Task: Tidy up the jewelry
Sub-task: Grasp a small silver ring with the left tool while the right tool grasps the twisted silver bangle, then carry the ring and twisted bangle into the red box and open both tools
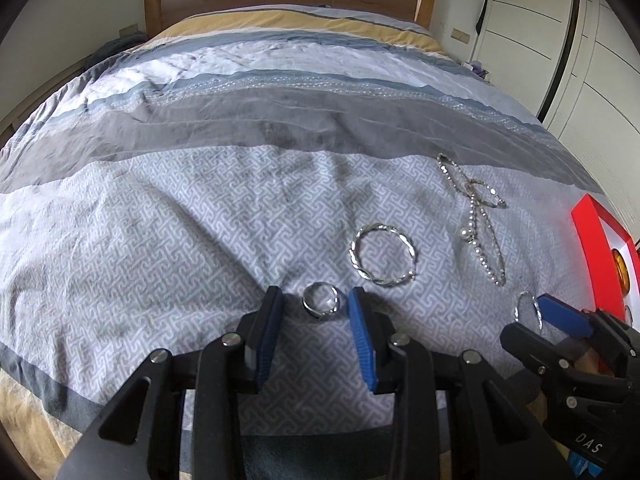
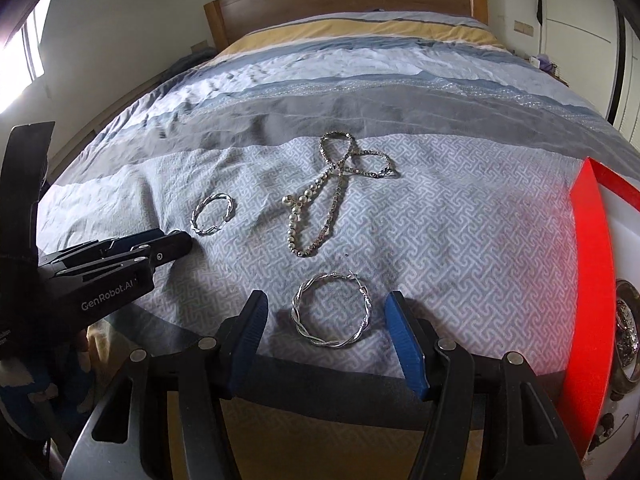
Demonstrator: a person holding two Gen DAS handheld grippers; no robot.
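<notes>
L gripper (image 1: 316, 304) jaws apart around small silver ring (image 1: 320, 303) on duvet (image 1: 160, 240); R gripper (image 2: 326, 314) apart around twisted hoop earring (image 2: 331, 312). Both light, stiff, slippery; pinch across rims.

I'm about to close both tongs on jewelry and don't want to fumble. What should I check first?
1. Left tongs open, one on each side of the ring: ok.
2. Right tongs open, one on each side of the hoop: ok.
3. Ring apart from other pieces: ok.
4. Hoop apart from the necklace: ok.
5. Free slot in the red box: cannot tell.
</notes>
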